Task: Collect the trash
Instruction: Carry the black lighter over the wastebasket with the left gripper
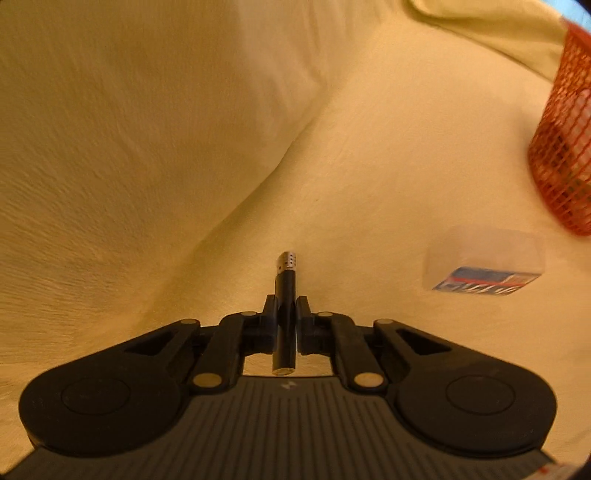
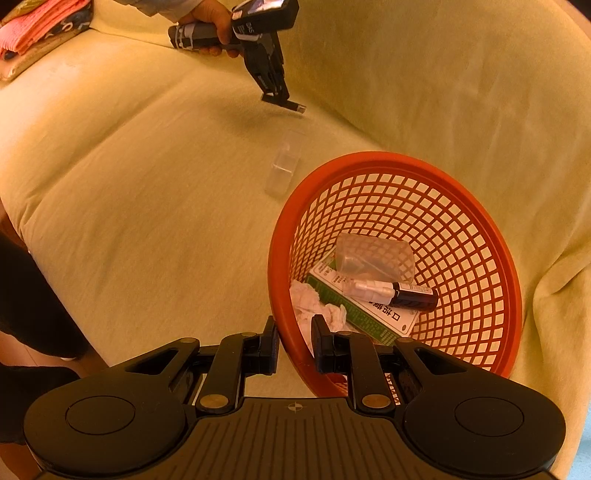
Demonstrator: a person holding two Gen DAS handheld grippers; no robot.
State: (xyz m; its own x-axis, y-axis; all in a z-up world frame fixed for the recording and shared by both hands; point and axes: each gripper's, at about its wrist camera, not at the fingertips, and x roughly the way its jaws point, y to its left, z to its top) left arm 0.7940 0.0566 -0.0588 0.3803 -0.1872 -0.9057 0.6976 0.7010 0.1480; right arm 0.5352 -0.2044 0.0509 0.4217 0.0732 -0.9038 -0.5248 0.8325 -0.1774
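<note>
My left gripper (image 1: 285,306) is shut on a black tube with a silver tip (image 1: 285,280), held above the yellow sofa cover. The right wrist view shows that gripper (image 2: 275,96) and the tube (image 2: 295,107) up in the air, with a hand (image 2: 210,22) on the handle. A clear plastic box (image 1: 484,258) lies on the seat (image 2: 286,162) between the tube and the orange mesh basket (image 1: 565,129). My right gripper (image 2: 293,343) is shut on the basket's near rim (image 2: 388,158). Inside lie crumpled tissue (image 2: 310,306), a green carton (image 2: 369,314), a small dark bottle (image 2: 410,295) and a clear cup (image 2: 373,258).
The yellow sofa back (image 1: 147,110) rises to the left of the tube. Folded pink cloth (image 2: 37,26) lies at the far end of the seat. Dark clothing of a person (image 2: 29,295) is at the sofa's left edge.
</note>
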